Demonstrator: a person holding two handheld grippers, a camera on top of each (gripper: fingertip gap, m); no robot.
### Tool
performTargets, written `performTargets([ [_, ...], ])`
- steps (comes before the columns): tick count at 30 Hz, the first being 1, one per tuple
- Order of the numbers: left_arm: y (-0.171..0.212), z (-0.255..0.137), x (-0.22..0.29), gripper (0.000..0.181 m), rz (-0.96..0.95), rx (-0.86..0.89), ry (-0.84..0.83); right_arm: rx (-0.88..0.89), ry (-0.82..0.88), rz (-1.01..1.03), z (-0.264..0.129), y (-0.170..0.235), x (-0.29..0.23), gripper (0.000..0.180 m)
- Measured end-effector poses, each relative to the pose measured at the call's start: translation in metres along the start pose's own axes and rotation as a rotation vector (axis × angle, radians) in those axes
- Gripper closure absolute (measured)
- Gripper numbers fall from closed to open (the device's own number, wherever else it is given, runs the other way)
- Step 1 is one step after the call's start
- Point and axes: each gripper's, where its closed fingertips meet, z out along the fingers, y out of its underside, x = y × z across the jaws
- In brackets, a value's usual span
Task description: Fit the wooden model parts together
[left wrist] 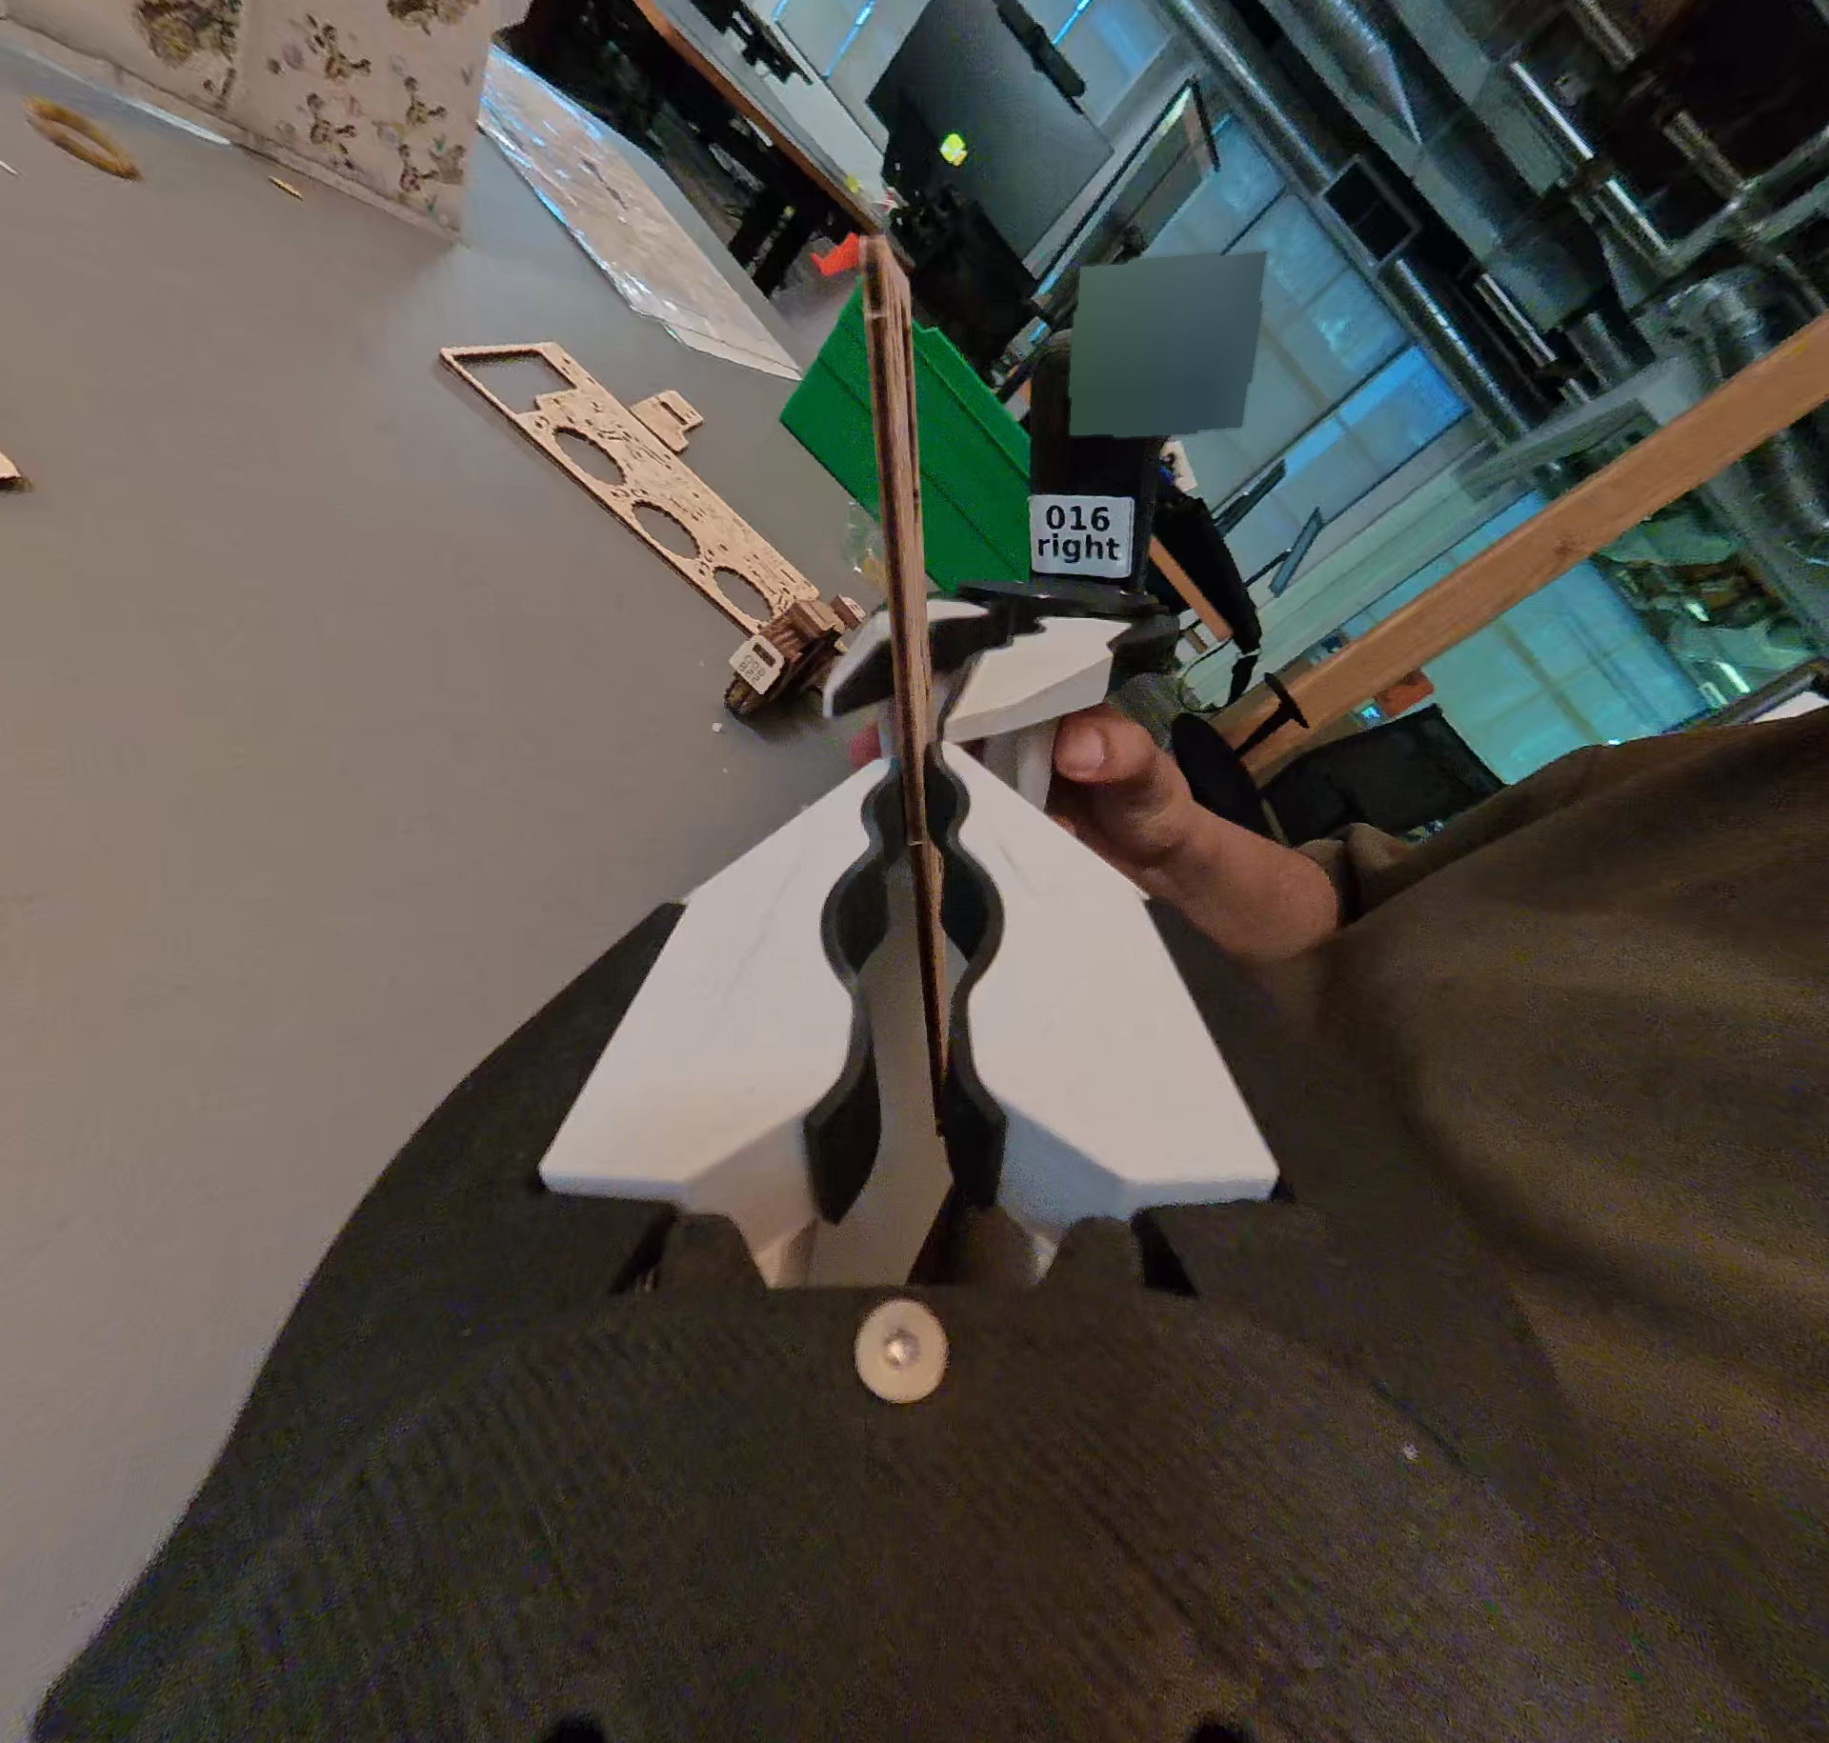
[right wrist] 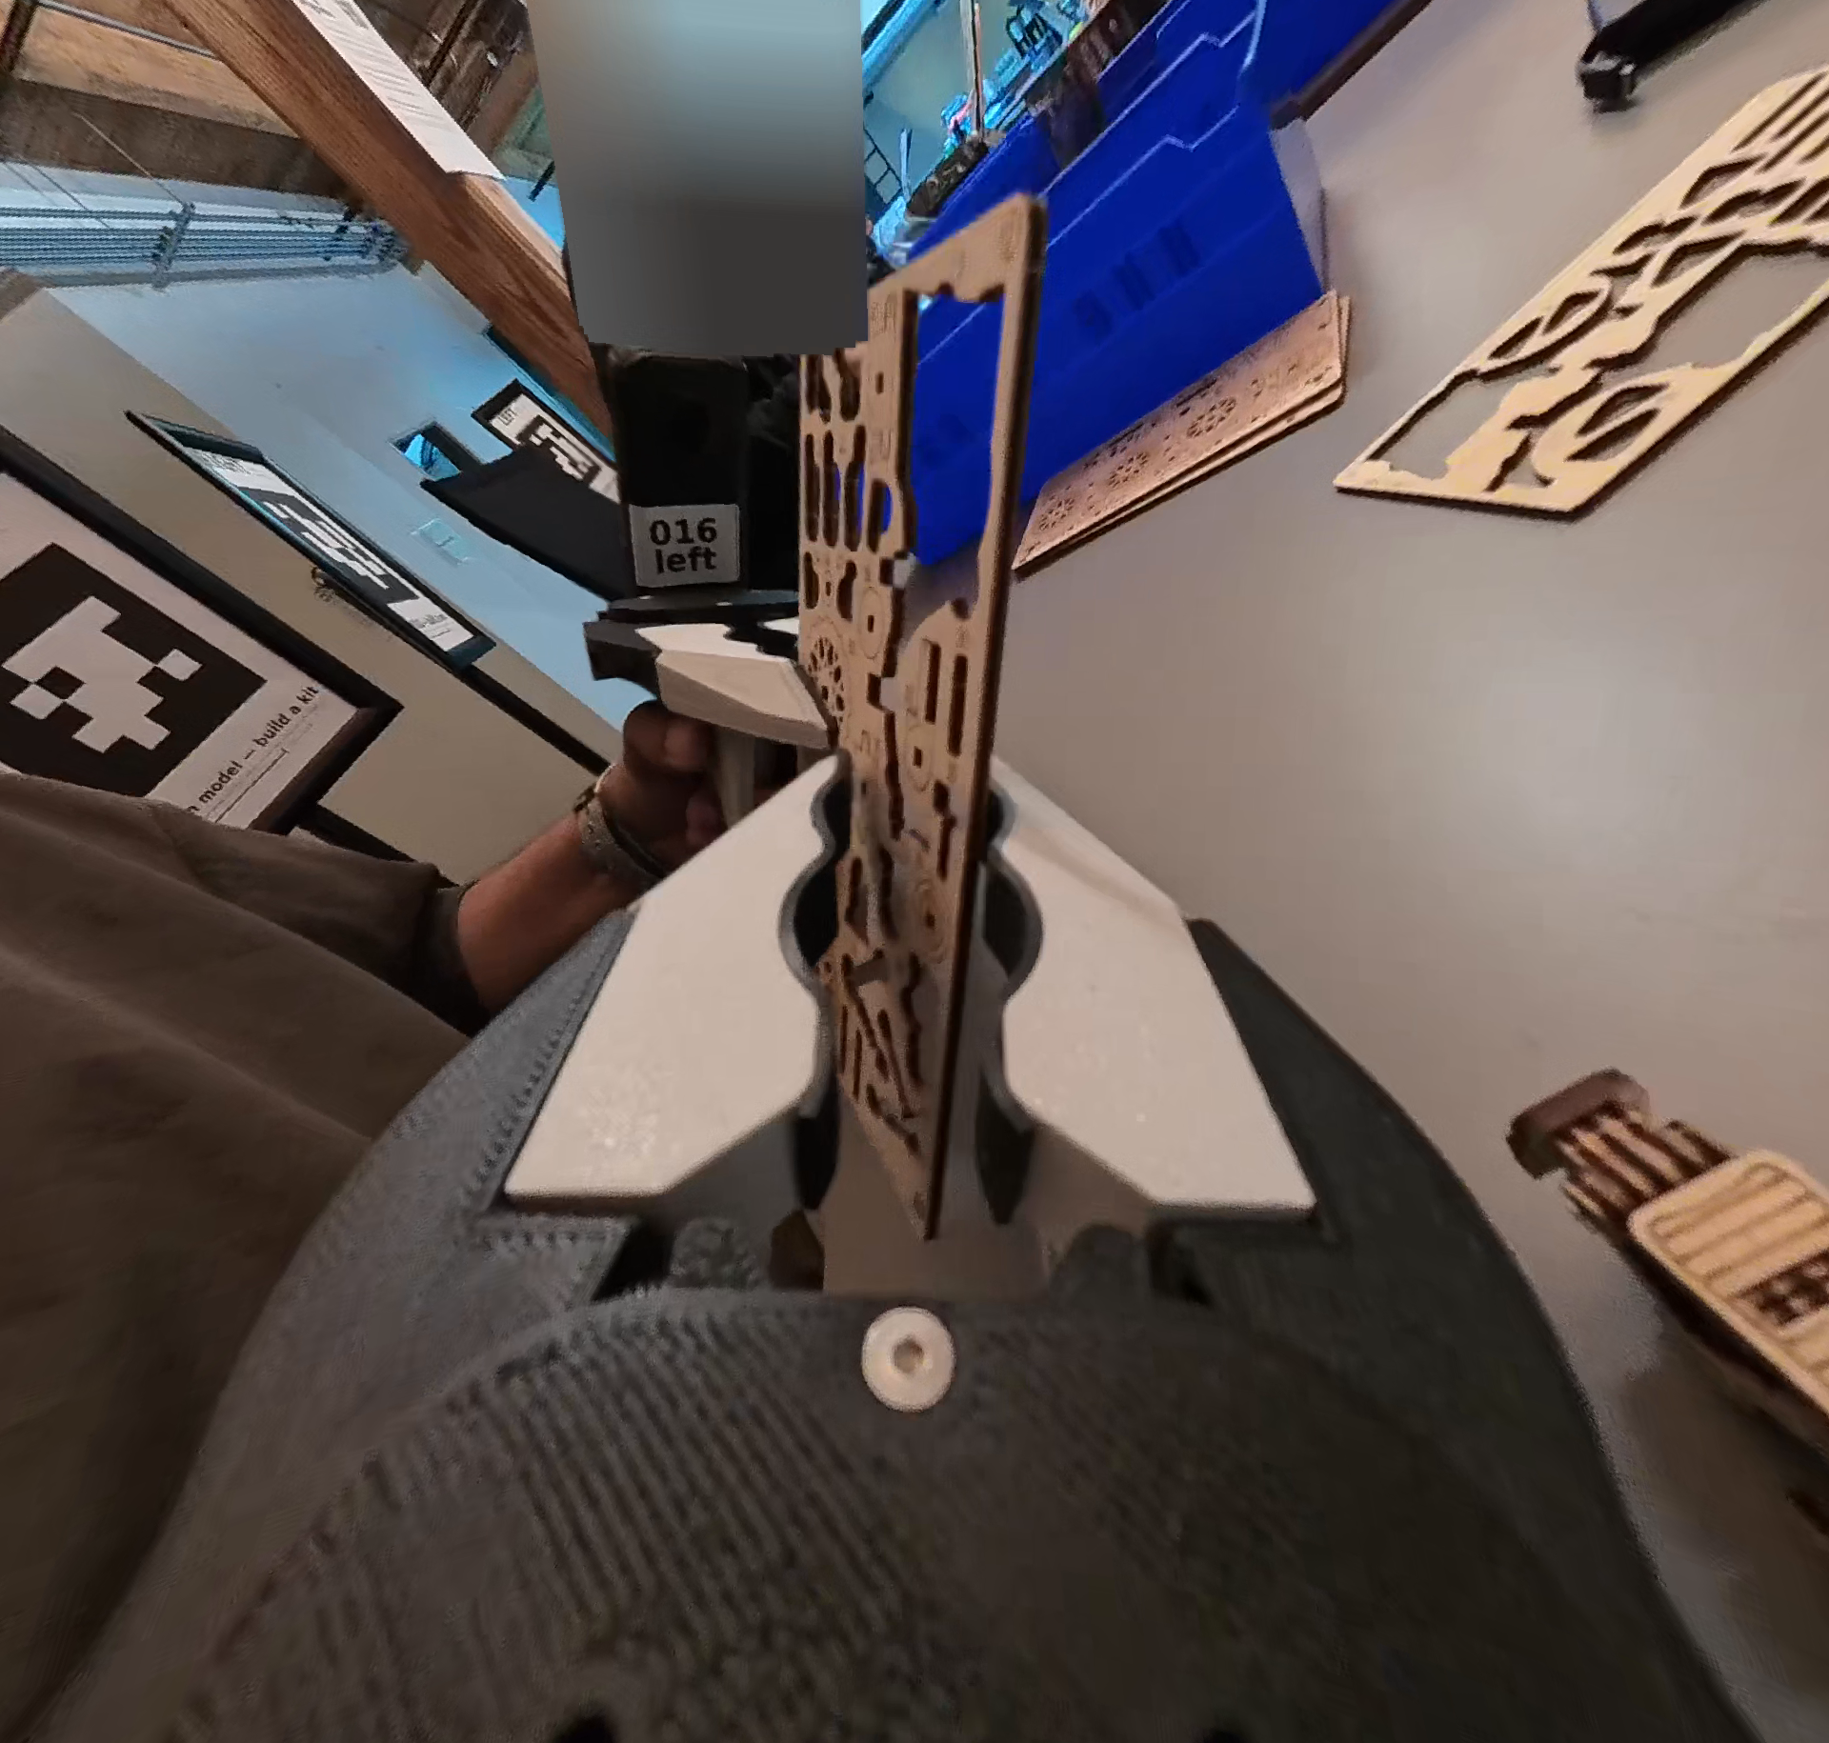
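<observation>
Both tools, left (left wrist: 906,864) and right (right wrist: 915,864), are pinching one sheet (right wrist: 915,706) from opposite sides; sheet's lower edge is hiding inside the tools.

Wooden sheet (right wrist: 920,686): pale tan plywood, dark laser-cut outlines. Hand-held gripper (right wrist: 906,914): white fingers (right wrist: 683,1032), black wavy pads, dark grey ribbed body. Desk (right wrist: 1386,854): plain grey. Far bin (right wrist: 1118,310): blue. Second bin (left wrist: 950,449): green. Far left box (left wrist: 297,33): cream with brown floral print.
</observation>
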Motion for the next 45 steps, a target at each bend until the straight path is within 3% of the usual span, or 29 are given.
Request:
performTargets([
  [4,0.002,-0.002,0.004,0.180,-0.006,-0.022,0.045,-0.015,-0.018,-0.004,-0.004,-0.004,-0.005,0.153],
  [10,0.007,0.002,0.007,0.180,0.002,-0.046,0.053,-0.059,-0.034,-0.006,-0.004,0.003,-0.010,0.167],
  [22,0.016,0.005,-0.003,0.179,0.084,-0.090,-0.054,-0.138,0.069,-0.076,-0.005,0.011,0.001,0.170],
  [27,0.013,0.003,-0.002,0.179,0.058,-0.074,-0.036,-0.131,0.090,-0.112,-0.004,0.009,0.001,0.168],
  [33,0.006,0.001,0.000,0.180,0.012,-0.037,-0.004,-0.098,0.043,-0.085,-0.006,0.002,-0.004,0.152],
  [45,0.010,0.003,-0.001,0.179,0.033,-0.055,-0.022,-0.156,0.057,-0.045,-0.003,0.015,0.001,0.161],
])
